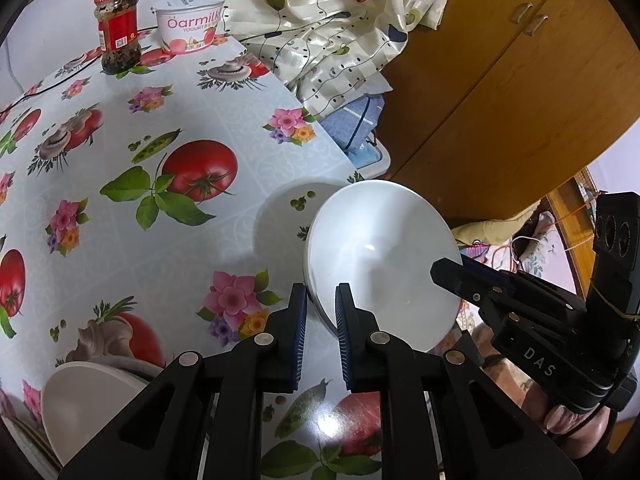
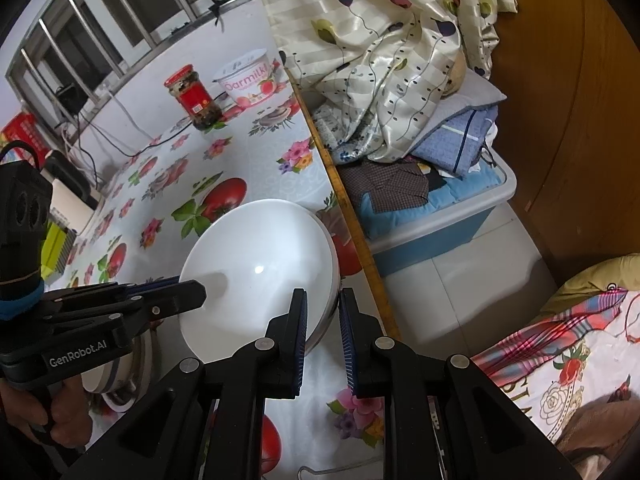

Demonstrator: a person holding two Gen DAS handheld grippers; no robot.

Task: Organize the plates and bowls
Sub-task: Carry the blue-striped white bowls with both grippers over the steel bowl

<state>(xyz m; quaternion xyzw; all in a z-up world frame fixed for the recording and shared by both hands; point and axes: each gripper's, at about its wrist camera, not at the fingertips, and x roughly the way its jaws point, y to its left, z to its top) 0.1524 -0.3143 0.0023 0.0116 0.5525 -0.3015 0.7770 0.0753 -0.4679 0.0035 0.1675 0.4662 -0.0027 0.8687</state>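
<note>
A bowl [image 1: 380, 256] hangs tilted between my two grippers, above the table's [image 1: 160, 216] right edge. My left gripper [image 1: 322, 304] straddles its left rim, my right gripper [image 2: 323, 312] its right rim. Far ahead a jar [image 1: 119, 28] stands left of a yogurt tub [image 1: 191, 22]. Stacked dishes [image 1: 84, 404] lie beside my left gripper.

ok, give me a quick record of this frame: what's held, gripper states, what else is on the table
held: white dish, tilted, off the table, shadow on the cloth
left hand-held gripper: shut on the dish's near rim
right hand-held gripper: shut on the opposite rim
other dishes: white stack at the table's near edge
far end: red-lidded jar, yogurt tub, side by side
surface: table with printed cloth
</note>
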